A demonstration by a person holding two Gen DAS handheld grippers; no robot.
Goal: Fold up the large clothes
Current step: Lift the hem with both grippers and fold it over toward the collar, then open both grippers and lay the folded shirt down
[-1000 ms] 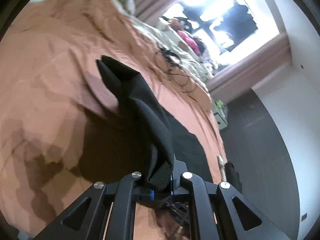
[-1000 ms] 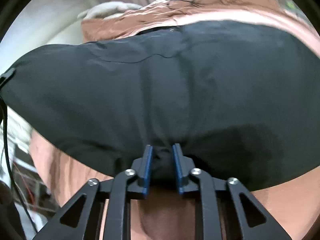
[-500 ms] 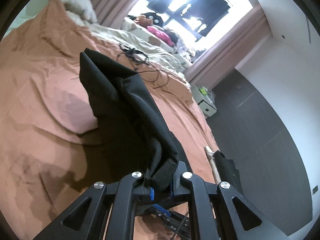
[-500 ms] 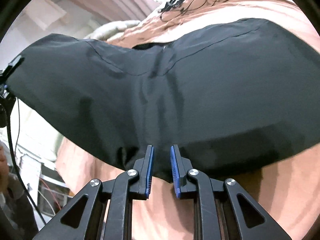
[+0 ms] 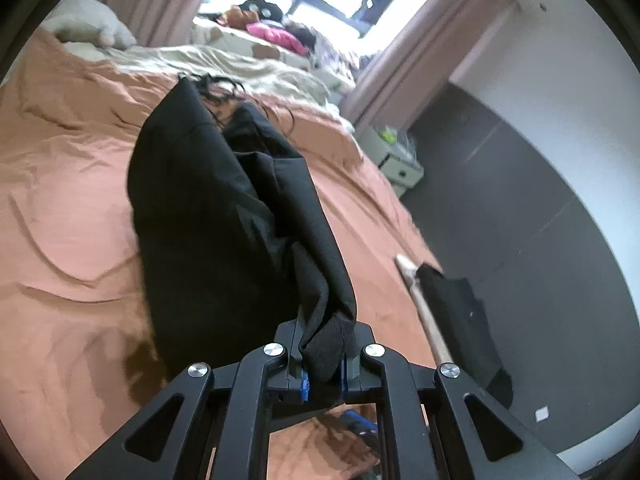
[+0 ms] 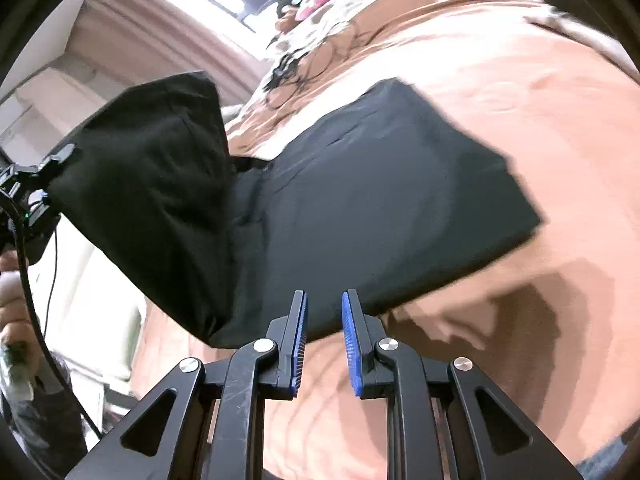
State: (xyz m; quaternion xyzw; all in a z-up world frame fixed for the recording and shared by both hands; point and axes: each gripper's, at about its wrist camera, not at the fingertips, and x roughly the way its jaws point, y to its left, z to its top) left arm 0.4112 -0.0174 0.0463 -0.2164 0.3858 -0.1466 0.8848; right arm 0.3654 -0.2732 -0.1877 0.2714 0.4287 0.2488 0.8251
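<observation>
A large black garment (image 5: 216,216) lies on an orange-brown bed sheet (image 5: 60,208). My left gripper (image 5: 322,368) is shut on a bunched corner of it and holds that corner up off the bed. In the right wrist view the garment (image 6: 384,208) lies partly flat, with its left part (image 6: 160,184) lifted by the left gripper (image 6: 48,168). My right gripper (image 6: 323,320) is open and empty, its blue pads (image 6: 352,344) just in front of the garment's near edge.
A cream blanket (image 5: 248,64) and tangled black cables (image 5: 216,84) lie at the far end of the bed. A wooden stick with dark cloth (image 5: 456,312) leans at the bed's right edge. A dark wall (image 5: 520,184) and a small nightstand (image 5: 396,156) are to the right.
My right gripper opened and let go of the garment's edge, then drew back. My left gripper kept its hold and lifted its corner higher, folding that part over.
</observation>
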